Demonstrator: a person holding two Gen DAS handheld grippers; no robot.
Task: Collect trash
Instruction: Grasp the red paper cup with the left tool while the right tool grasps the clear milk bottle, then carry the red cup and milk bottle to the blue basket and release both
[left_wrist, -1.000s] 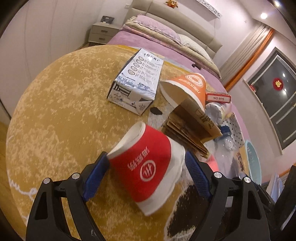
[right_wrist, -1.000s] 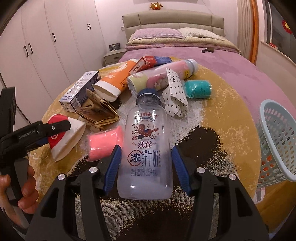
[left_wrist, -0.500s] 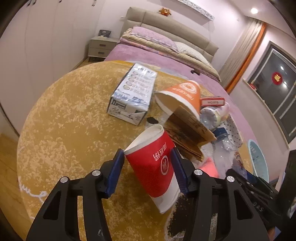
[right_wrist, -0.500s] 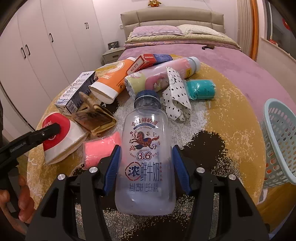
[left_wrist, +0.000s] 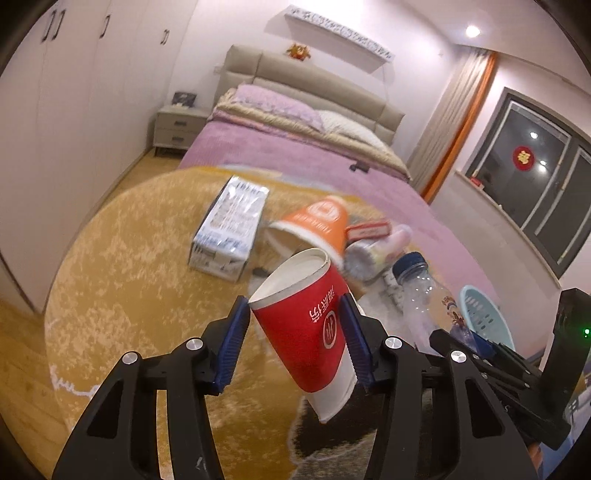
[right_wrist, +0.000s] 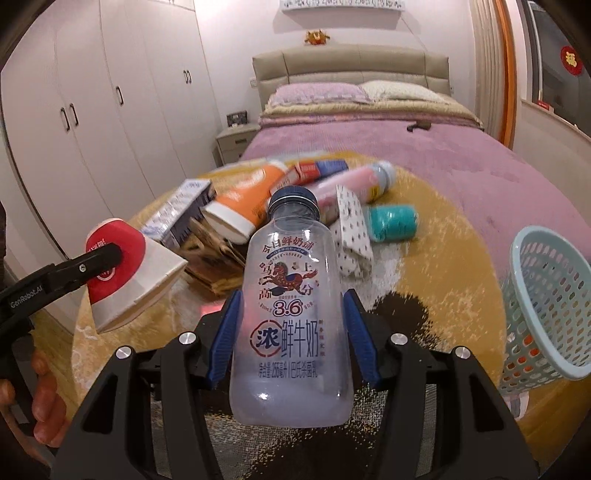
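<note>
My left gripper is shut on a red and white paper cup, squashed a little and lifted off the rug; the cup also shows in the right wrist view. My right gripper is shut on a clear milk bottle with a blue cap, held upright above the rug. The bottle shows in the left wrist view. A light blue mesh basket stands at the right on the rug, also seen in the left wrist view.
On the yellow round rug lie a white carton, an orange cup, folded brown cardboard, a pink bottle, a dotted paper bag and a teal roll. A purple bed stands behind.
My left gripper closed on the red cup and raised it off the rug. My right gripper lifted the bottle higher. Both views tilted up.
</note>
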